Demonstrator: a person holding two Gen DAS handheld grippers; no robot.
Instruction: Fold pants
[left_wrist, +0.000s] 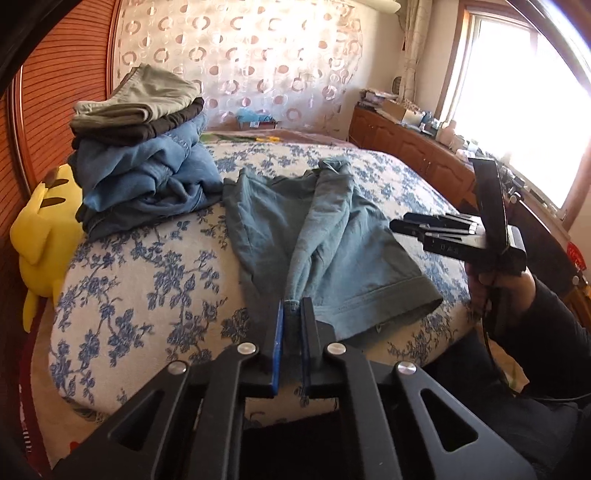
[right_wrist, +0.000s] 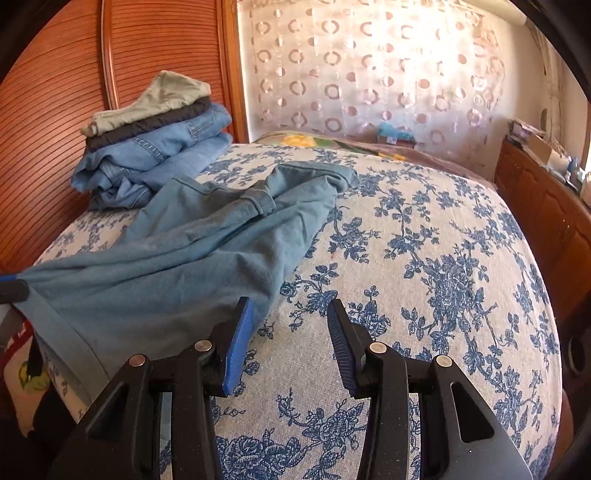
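Note:
A pair of blue-grey pants (left_wrist: 317, 236) lies on the flowered bed, waist far, leg ends near. My left gripper (left_wrist: 292, 306) is shut on the near hem of one leg and lifts it into a ridge. In the right wrist view the pants (right_wrist: 192, 251) spread to the left, and the left gripper's tip (right_wrist: 13, 290) pinches their near corner. My right gripper (right_wrist: 290, 314) is open and empty, just right of the pants' edge over the bedspread. It also shows in the left wrist view (left_wrist: 402, 225), hand-held at the right.
A stack of folded pants and jeans (left_wrist: 140, 147) sits at the bed's far left by the wooden headboard (right_wrist: 55, 110). A yellow plush toy (left_wrist: 44, 236) lies at the left edge. A wooden cabinet (left_wrist: 410, 147) with clutter runs along the right under the window.

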